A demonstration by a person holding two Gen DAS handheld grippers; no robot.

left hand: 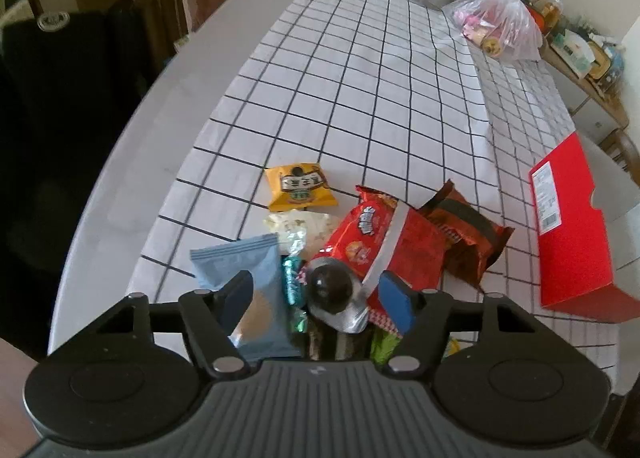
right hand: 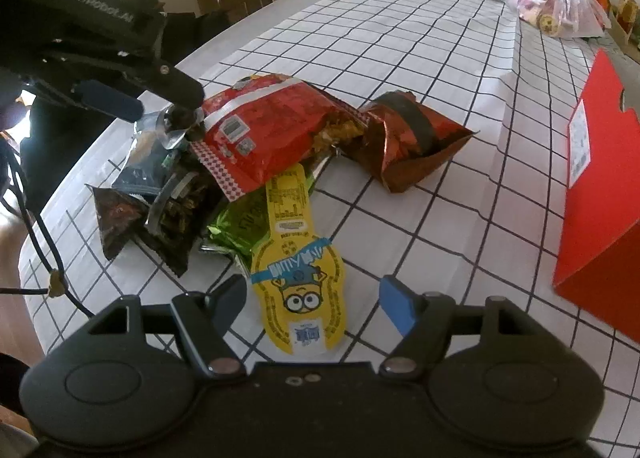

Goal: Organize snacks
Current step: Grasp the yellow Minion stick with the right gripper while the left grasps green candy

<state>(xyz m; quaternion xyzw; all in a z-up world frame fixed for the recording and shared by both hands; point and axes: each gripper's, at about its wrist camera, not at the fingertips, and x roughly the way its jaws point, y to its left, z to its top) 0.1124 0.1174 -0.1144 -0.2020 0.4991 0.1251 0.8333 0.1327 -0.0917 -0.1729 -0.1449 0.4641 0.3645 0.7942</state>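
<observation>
Risk first: left gripper [left hand: 316, 300] hangs over crowded heap, fingers apart around silver-wrapped dark ball [left hand: 334, 294], not pressing; closing may catch blue packet [left hand: 250, 290] or red bag [left hand: 384, 242] corner and drag pile. Right gripper [right hand: 312, 304] fingers apart astride yellow cartoon packet [right hand: 298, 282], no contact visible; flat packet lying on worktop [right hand: 400, 58] may slip from pinch. Snacks heaped at near worktop edge: glossy, crinkled; red bag torn open, contents could spill. Brown bag [right hand: 412, 142] just beside, red box [right hand: 600, 178] at right
</observation>
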